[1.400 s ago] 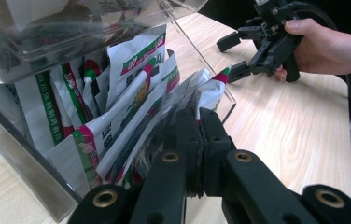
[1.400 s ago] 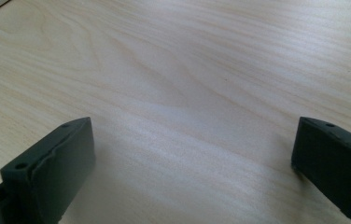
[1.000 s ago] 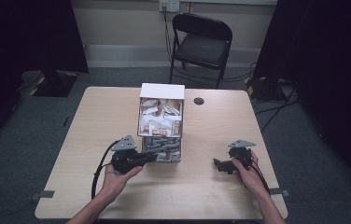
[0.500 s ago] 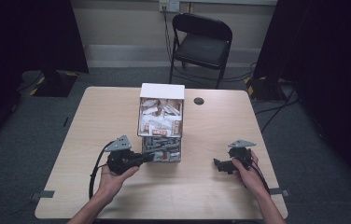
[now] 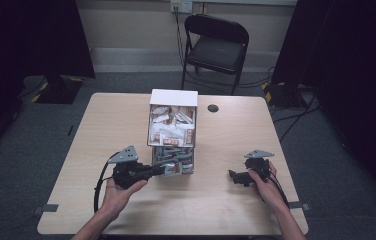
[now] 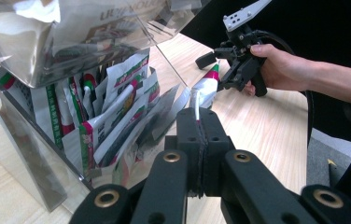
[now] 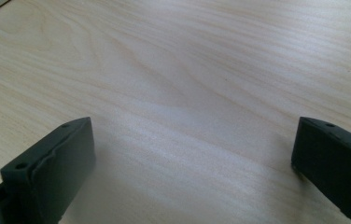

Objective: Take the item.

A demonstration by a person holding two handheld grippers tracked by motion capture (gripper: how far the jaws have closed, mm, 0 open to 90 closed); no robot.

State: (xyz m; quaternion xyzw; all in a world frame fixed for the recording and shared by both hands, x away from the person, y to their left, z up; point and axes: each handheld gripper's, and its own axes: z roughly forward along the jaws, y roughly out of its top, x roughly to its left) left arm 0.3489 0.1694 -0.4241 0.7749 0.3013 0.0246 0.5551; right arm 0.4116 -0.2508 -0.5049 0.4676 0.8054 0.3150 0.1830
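left gripper: jaws pinched tight on a packet | packet: sticking out past the jaw tips, at the near front of the clear box | right gripper: jaws wide apart, holding nothing, over bare table, near right

The high view looks forward and down from above the person's side, taking in the whole table and a chair beyond its far edge. The left gripper view sits close behind its own pinched jaws, facing across the table past a clear box of packets toward the right gripper, which the high view shares. The right gripper view looks down, very near, on bare tabletop.
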